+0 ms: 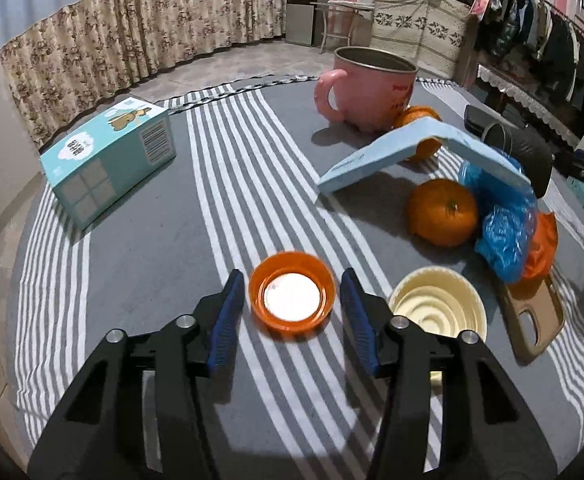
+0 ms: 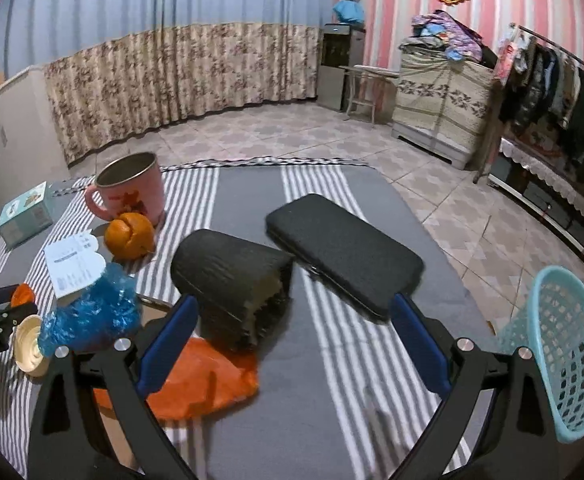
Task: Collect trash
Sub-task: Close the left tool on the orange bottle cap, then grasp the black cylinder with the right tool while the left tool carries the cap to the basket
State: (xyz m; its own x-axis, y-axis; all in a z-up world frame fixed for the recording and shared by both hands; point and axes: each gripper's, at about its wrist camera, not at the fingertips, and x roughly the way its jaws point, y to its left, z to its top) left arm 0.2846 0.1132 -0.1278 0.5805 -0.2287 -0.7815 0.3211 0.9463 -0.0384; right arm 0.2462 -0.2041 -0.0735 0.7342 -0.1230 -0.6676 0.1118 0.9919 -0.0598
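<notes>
My left gripper (image 1: 292, 280) is open, its blue-padded fingers on either side of an orange bottle cap (image 1: 292, 298) that lies open side up on the striped cloth. A cream lid (image 1: 438, 306) lies just right of it. My right gripper (image 2: 294, 312) is open above the table; a crushed black paper cup (image 2: 231, 274) lies on its side just ahead of the left finger. An orange plastic bag (image 2: 207, 380) lies below that finger. A crumpled blue plastic bag (image 2: 91, 312) and a bent pale blue carton (image 1: 376, 152) lie between the two views.
A pink mug (image 1: 372, 88), two tangerines (image 1: 442, 212) (image 2: 129, 236), a teal tissue box (image 1: 107, 160), a tan phone case (image 1: 532, 320) and a black case (image 2: 344, 252) sit on the table. A light blue mesh basket (image 2: 572, 352) stands off the table's right edge.
</notes>
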